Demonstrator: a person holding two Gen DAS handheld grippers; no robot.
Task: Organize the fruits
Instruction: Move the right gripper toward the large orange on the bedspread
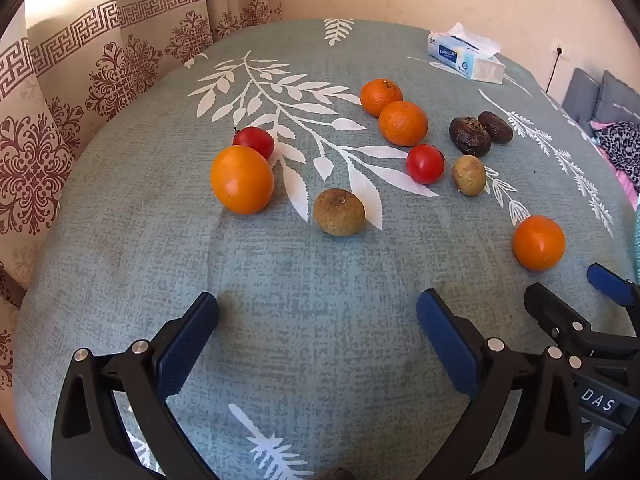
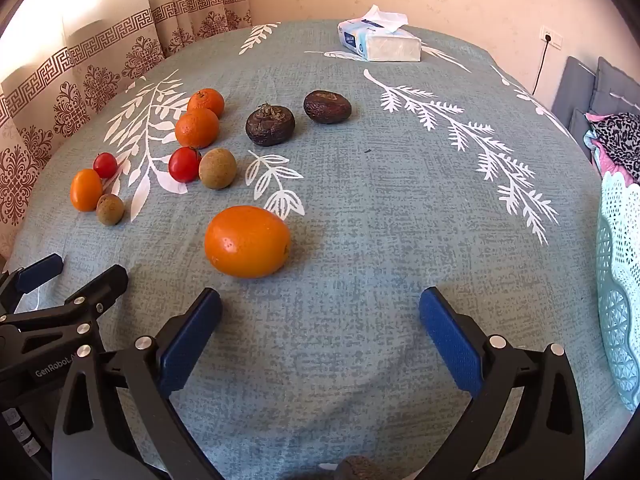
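Nearest: the left tool (image 1: pixel 318 308) and the right tool (image 2: pixel 320 306) are both standing wide apart with nothing between their blue pads, hanging side by side over the bare front of the counter (image 1: pixel 320 360), which is wearing a grey-green cloth printed with white leaves.

Next, front row:
- One large smooth orange (image 2: pixel 247 241) is lying just ahead of the right tool, slightly to its left, apart from the other fruit.
- One brownish-green round fruit (image 1: pixel 339 212) is sitting ahead of the left tool.
- One oval orange fruit (image 1: pixel 242 179) is sitting to the left of it, with a small red tomato (image 1: pixel 254 141) touching its far side.

Middle row:
- A second red tomato (image 1: pixel 425 163) and a second brownish-green fruit (image 1: pixel 469 175) are lying just beside each other.
- Two rough-skinned tangerines, the nearer (image 1: pixel 403 123) and the farther (image 1: pixel 381 97), are lying one behind the other, touching or nearly so.
- Two dark brown wrinkled fruits, one round (image 2: pixel 270 124) and one flatter (image 2: pixel 327 107), are lying to the right of the tangerines, near each other.

Far edge: a soft pack of tissues (image 2: pixel 380 42) is lying near the back of the counter with a tissue sticking out.

Right margin: a pale blue lace-pattern basket (image 2: pixel 618 280) is showing at the counter's right side; no fruit is visible in it.

Background: patterned curtains (image 1: pixel 80 92) are hanging to the left.
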